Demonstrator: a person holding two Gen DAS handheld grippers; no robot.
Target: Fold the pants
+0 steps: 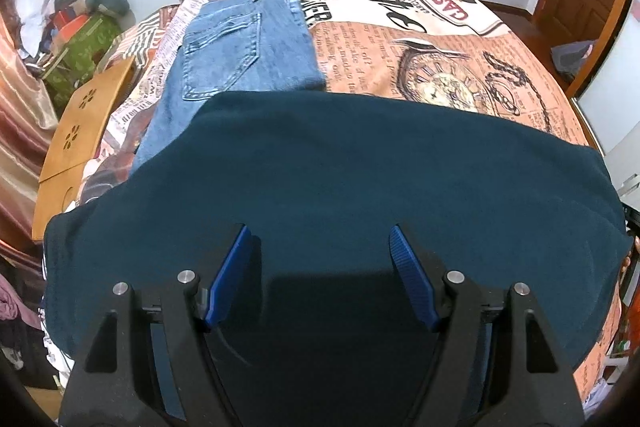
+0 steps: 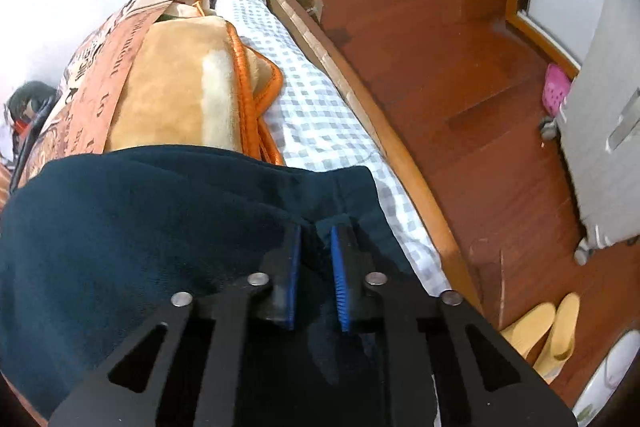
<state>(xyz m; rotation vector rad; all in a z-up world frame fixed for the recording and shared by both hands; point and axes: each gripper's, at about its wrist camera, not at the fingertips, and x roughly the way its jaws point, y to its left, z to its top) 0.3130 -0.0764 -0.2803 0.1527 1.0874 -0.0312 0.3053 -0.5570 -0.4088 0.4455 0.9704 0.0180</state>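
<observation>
Dark teal pants (image 1: 320, 167) lie spread across the printed bedspread (image 1: 420, 39) and fill the lower half of the left wrist view. My left gripper (image 1: 319, 229) hovers over them, its blue pads wide apart with nothing between them. In the right wrist view the same pants (image 2: 140, 227) reach the side of the bed. There my right gripper (image 2: 316, 229) is shut on a ridge of the fabric near the pants' edge, and a dark fold shows between the pads.
Folded blue jeans (image 1: 240, 47) lie farther back on the bed. A low wooden table (image 1: 84, 115) stands to the left. A tan blanket (image 2: 180, 87) and checked sheet (image 2: 312, 107) lie beyond the pants. Past the wooden bed rail (image 2: 392, 147), yellow slippers (image 2: 548, 327) sit on the floor.
</observation>
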